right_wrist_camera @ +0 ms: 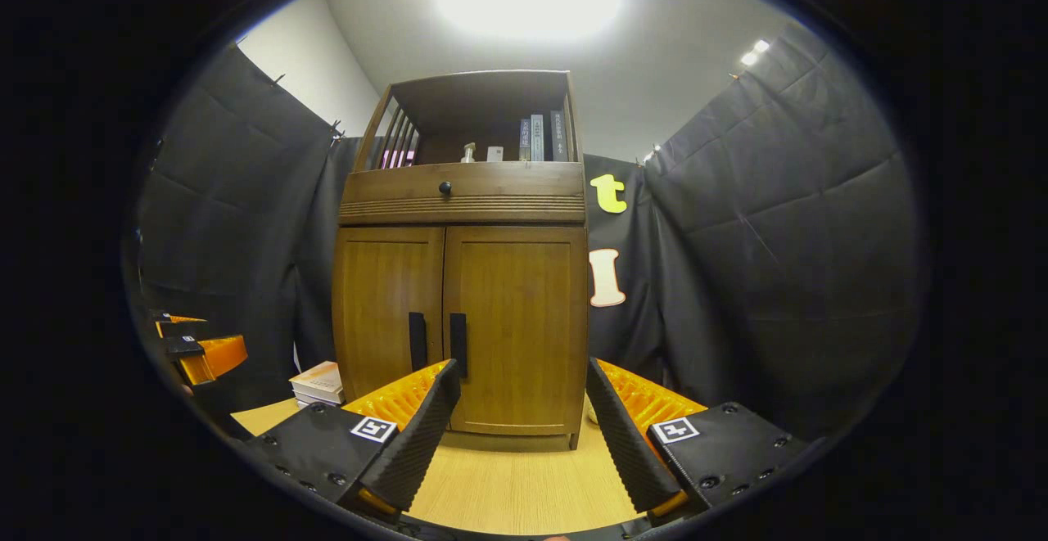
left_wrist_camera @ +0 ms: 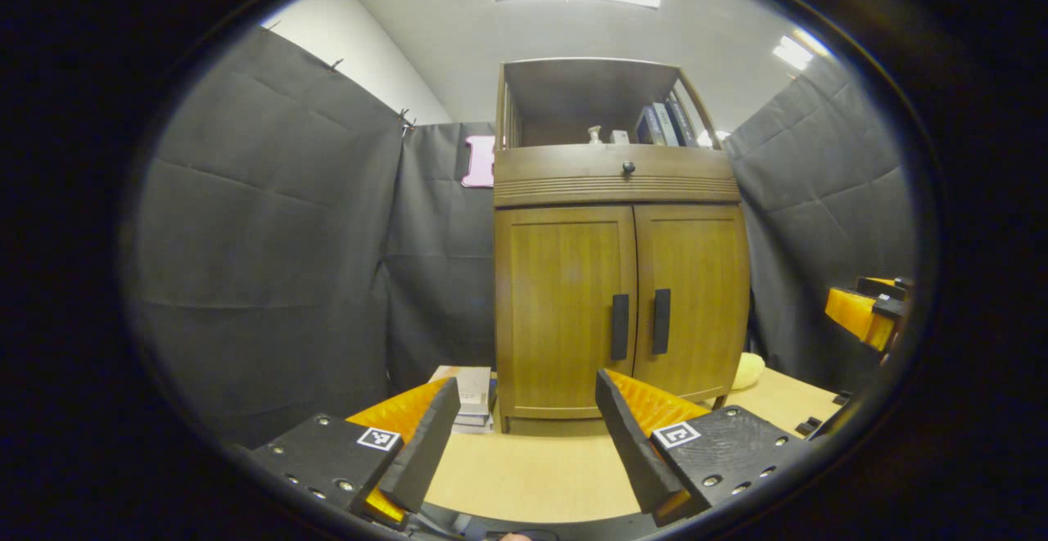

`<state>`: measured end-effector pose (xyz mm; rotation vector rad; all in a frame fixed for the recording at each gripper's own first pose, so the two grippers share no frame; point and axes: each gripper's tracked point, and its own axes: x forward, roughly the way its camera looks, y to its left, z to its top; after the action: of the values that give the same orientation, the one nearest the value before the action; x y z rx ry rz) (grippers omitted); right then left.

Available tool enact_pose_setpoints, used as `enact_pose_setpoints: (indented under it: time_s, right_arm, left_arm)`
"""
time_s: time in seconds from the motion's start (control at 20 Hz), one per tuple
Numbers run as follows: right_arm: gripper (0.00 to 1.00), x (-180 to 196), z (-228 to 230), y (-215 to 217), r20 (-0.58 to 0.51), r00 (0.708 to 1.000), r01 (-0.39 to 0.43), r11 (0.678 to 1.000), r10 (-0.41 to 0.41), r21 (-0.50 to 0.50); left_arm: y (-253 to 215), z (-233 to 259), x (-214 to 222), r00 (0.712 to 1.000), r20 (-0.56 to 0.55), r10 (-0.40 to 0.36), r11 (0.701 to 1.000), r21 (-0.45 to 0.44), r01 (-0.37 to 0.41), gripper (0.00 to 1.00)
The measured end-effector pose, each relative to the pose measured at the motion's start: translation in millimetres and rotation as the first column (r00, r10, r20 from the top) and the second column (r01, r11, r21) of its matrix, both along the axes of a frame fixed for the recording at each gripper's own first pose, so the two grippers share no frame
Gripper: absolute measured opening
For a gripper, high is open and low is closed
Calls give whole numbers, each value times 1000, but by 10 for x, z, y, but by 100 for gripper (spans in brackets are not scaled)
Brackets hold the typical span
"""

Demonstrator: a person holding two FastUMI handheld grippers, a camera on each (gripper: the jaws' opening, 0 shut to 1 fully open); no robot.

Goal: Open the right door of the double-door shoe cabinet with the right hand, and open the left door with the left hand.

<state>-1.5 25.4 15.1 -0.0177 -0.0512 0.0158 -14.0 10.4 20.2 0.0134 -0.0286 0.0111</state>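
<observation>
Both doors of the shoe cabinet [left_wrist_camera: 618, 279] are closed — left gripper [left_wrist_camera: 524, 435] and right gripper [right_wrist_camera: 520, 430] hover before it, jaws spread.

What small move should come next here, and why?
Probably bring the right hand-held gripper forward to the right door's handle, since the task opens that door first. Both doors of the shoe cabinet are shut, both grippers stand open and apart from the cabinet, and the left hand-held gripper also faces the handles with nothing held.
</observation>
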Motion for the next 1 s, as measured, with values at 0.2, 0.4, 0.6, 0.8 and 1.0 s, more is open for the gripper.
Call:
enact_pose_setpoints:
  time_s: [0.2, 0.4, 0.6, 0.8, 1.0]
  right_arm:
    - [96, 103, 14, 129, -8, 1000, -11, 1000, 10, -23]
    - [98, 347, 74, 299, -4, 999, -43, 999, 43, -19]
    - [96, 724, 132, 410, 1, 999, -51, 999, 51, 14]
    - [97, 1155, 125, 492, -7, 999, -48, 998, 48, 31]
    - [97, 1548, 82, 590, -13, 998, -55, 998, 55, 39]
  left_arm:
    - [37, 27, -29, 1000, -1, 4, 1000, -10, -4, 98]
    - [87, 61, -51, 1000, 2, 19, 1000, -4, -19, 98]
    - [260, 116, 11, 999, 8, 53, 999, 7, -53, 95]
    - [383, 143, 106, 997, 11, 80, 997, 7, -80, 95]
    - [469, 137, 252, 994, 5, 106, 994, 0, -106, 98]
